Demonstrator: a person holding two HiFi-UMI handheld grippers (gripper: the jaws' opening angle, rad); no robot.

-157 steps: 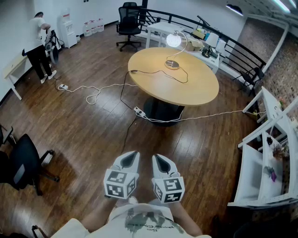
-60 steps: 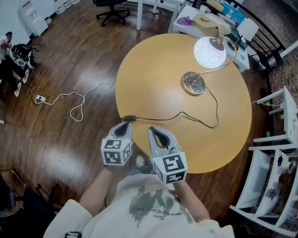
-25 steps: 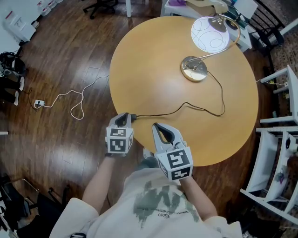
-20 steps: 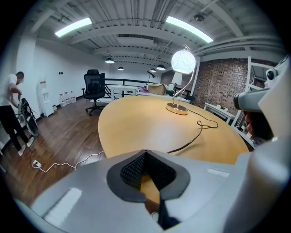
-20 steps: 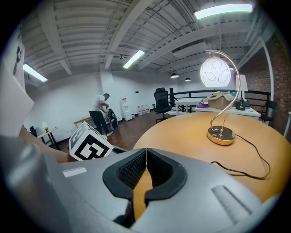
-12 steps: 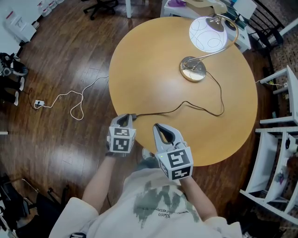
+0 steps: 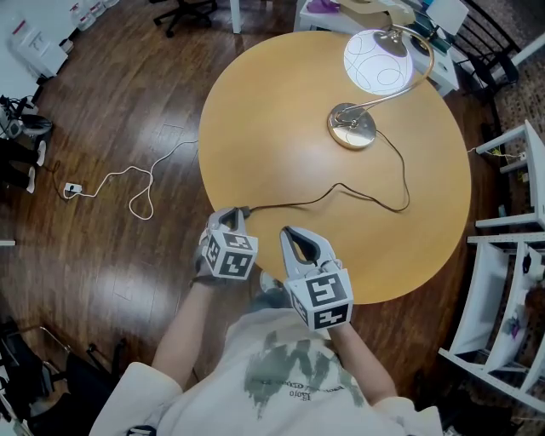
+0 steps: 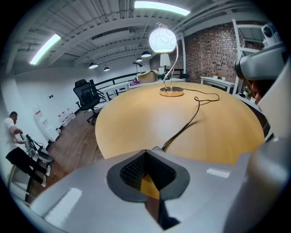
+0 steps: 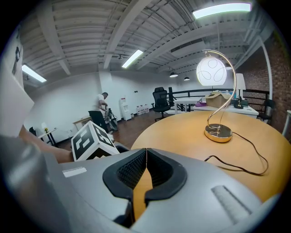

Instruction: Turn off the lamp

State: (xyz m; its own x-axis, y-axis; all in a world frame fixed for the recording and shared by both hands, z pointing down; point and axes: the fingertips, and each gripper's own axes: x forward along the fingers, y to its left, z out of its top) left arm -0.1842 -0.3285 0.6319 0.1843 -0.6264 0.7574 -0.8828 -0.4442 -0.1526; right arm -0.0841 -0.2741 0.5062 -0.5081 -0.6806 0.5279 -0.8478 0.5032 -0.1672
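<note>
The lamp's round white globe (image 7: 377, 61) is lit, held on a curved gold stem above a gold base (image 7: 352, 128) at the far right of the round wooden table (image 7: 281, 119). Its black cord (image 7: 341, 192) snakes from the base to the table's near edge. My left gripper (image 7: 230, 215) hovers at that edge, right by the cord's end, jaws shut and empty. My right gripper (image 7: 292, 233) is beside it over the near rim, also shut and empty. In the left gripper view, globe (image 8: 163, 40), base (image 8: 171, 91) and cord (image 8: 184, 129) lie ahead. The right gripper view shows globe (image 9: 211, 71) and base (image 9: 218, 133).
A white shelf unit (image 7: 507, 255) stands right of the table. A white cable (image 7: 128, 183) lies looped on the wooden floor at left. White desks with clutter (image 7: 341, 10) sit beyond the table. A person (image 9: 102, 102) stands far across the room.
Over the last second my left gripper has rolled, its marker cube now tilted, and edged slightly right. The right gripper has stayed put. The lamp stays lit.
</note>
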